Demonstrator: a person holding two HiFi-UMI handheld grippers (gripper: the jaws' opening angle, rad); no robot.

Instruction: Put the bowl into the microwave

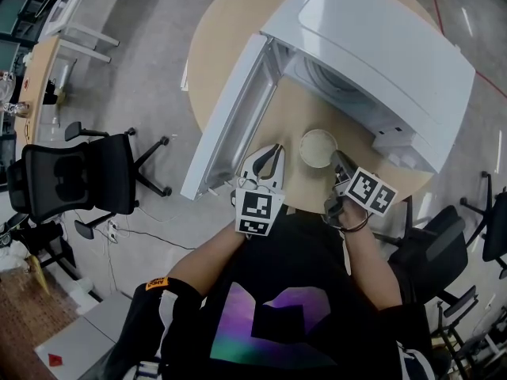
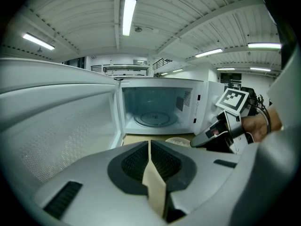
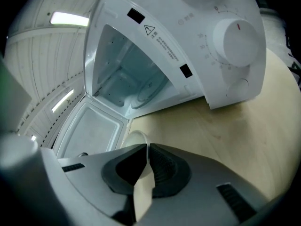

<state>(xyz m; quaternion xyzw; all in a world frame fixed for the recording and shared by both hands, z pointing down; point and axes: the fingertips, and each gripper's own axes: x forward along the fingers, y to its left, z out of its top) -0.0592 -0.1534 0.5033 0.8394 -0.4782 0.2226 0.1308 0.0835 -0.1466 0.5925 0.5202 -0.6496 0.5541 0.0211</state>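
I'm holding the right gripper [image 1: 340, 158] with its jaws clamped on the rim of the bowl [image 1: 318, 148], which is sitting on the counter [image 1: 230, 22] just in front of the microwave [image 1: 372, 54]. The door [image 1: 230, 117] is standing wide open on the left. I'm keeping the left gripper [image 1: 272, 155] just beside the bowl, jaws pressed together on nothing, pointing into the cavity.

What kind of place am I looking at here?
Most likely an office or lab workroom: wheeled office chairs, a desk and strip lights overhead, with a microwave standing open on a round wooden table.
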